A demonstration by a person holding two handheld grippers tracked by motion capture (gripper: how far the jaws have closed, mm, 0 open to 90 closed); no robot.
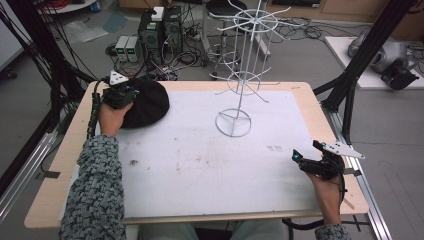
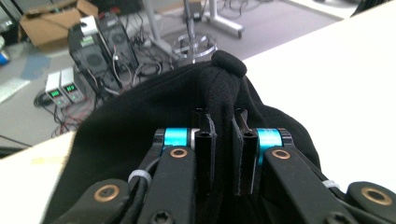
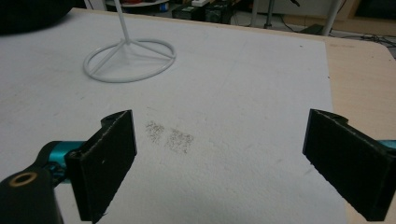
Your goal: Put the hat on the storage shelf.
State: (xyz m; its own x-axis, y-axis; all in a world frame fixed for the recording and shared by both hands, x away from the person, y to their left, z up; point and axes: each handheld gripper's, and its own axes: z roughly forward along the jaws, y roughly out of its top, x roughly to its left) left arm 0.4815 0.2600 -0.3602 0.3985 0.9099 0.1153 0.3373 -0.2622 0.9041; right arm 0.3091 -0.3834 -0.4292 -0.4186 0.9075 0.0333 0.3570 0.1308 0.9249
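Note:
A black knit hat (image 1: pixel 147 102) lies at the table's far left corner. My left gripper (image 1: pixel 131 94) is shut on a pinched fold of the black hat (image 2: pixel 219 88), and the fabric rises between its jaws in the left gripper view (image 2: pixel 225 133). A white wire display rack (image 1: pixel 245 75) stands at the table's middle back on a ring base (image 3: pixel 128 58). My right gripper (image 1: pixel 306 154) rests low at the front right edge, open with nothing between its fingers (image 3: pixel 219 158).
A white mat (image 1: pixel 210 155) covers most of the wooden table (image 1: pixel 65 150). Computer towers (image 1: pixel 160 27), power supplies (image 2: pixel 63 88) and cables sit on the floor behind. A black frame post (image 1: pixel 365 50) stands at the right.

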